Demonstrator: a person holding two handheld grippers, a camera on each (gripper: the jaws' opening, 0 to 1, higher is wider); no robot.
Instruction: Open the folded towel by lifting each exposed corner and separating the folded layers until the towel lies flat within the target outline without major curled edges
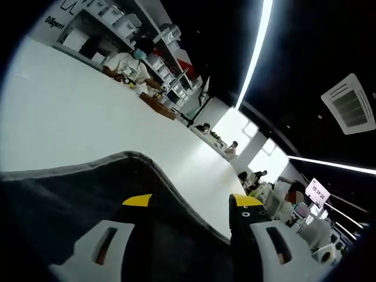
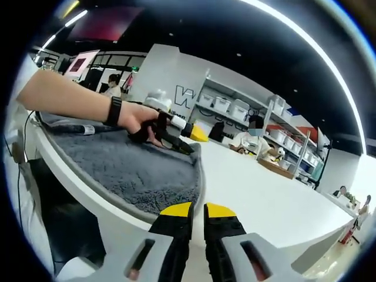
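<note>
White counter in a big workshop-looking room, and the grey towel is spread along its near edge. From my right hand-held gripper, clenched on nothing, it lies at about 10 o'clock, with the rounded edge just beside the tips. My left hand-held gripper is the closer one, sitting right over the cloth with jaws apart, apparently empty. Can't find the target outline, and the towel's far end is hidden behind my arm.
</note>
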